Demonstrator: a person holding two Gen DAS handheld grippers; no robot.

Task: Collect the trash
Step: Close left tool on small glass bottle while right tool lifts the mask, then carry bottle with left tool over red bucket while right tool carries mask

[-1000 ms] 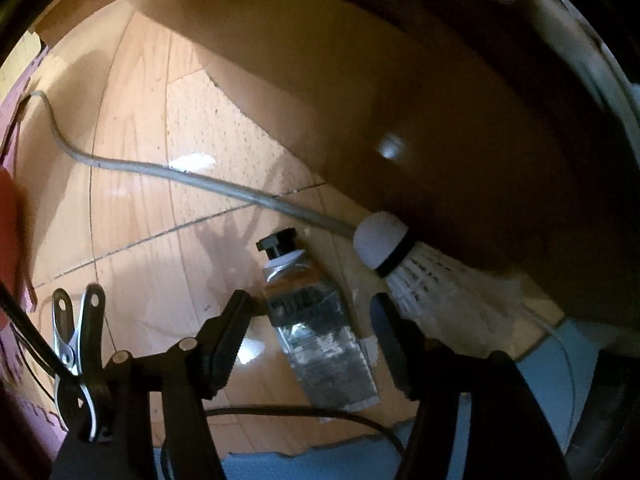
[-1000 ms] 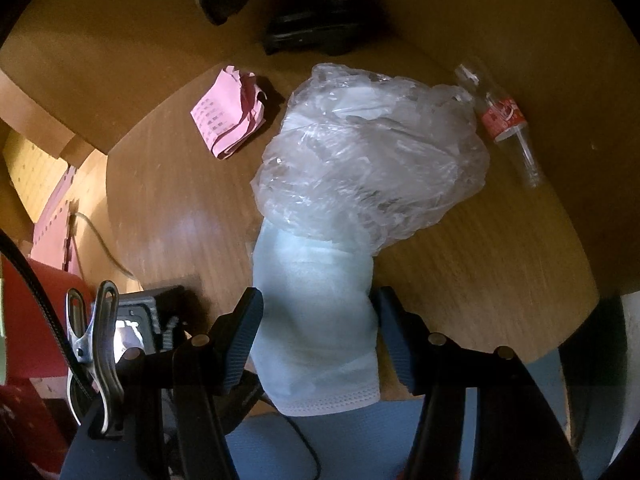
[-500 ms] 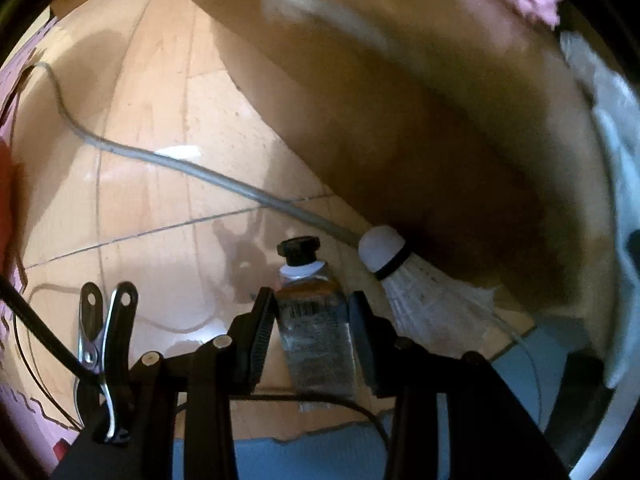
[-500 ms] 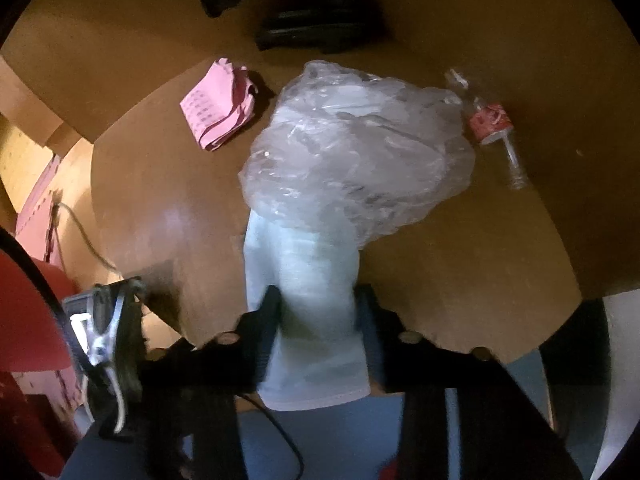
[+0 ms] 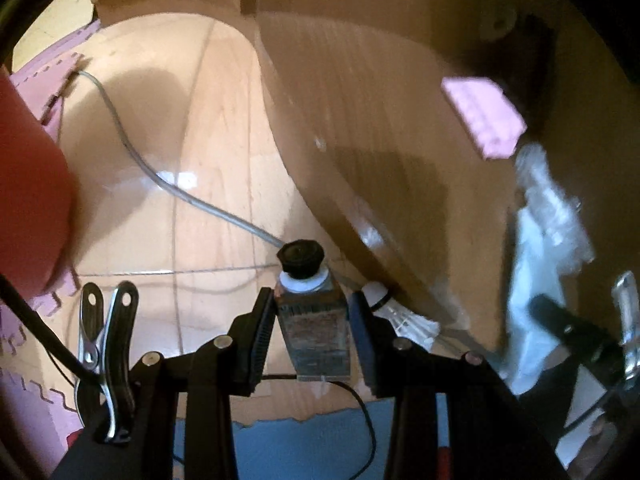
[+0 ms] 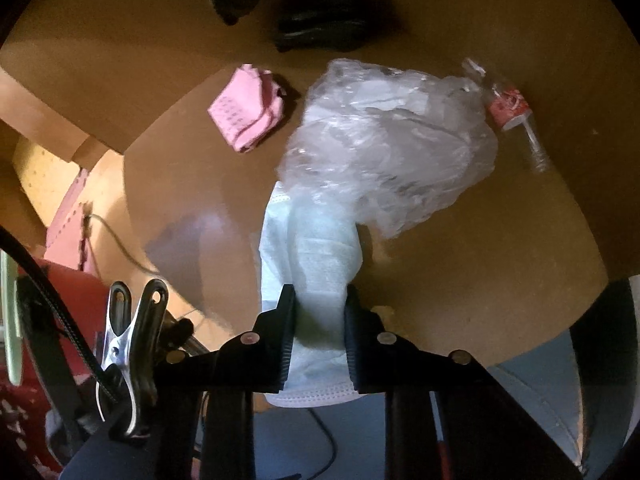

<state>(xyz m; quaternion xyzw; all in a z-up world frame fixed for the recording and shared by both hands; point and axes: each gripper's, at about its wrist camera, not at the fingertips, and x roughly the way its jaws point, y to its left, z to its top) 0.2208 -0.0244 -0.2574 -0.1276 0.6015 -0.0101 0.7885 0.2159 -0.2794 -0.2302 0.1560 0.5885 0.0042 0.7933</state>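
Lifted off floor: tube (image 5: 314, 320) in left jaws, cap pointing away.

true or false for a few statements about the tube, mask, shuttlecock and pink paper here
1. The left gripper clamps a tube with a black cap. True.
2. The right gripper has a bottle between its fingers. False: a pale blue mask is between them, and the jaws are closing on it; the bottle lies at the far side of the table.
3. A shuttlecock lies just beside the left gripper's right finger. True.
4. The pink paper lies on the floor. False: it lies on the table.
5. The clear plastic bag covers the mask's far end. True.
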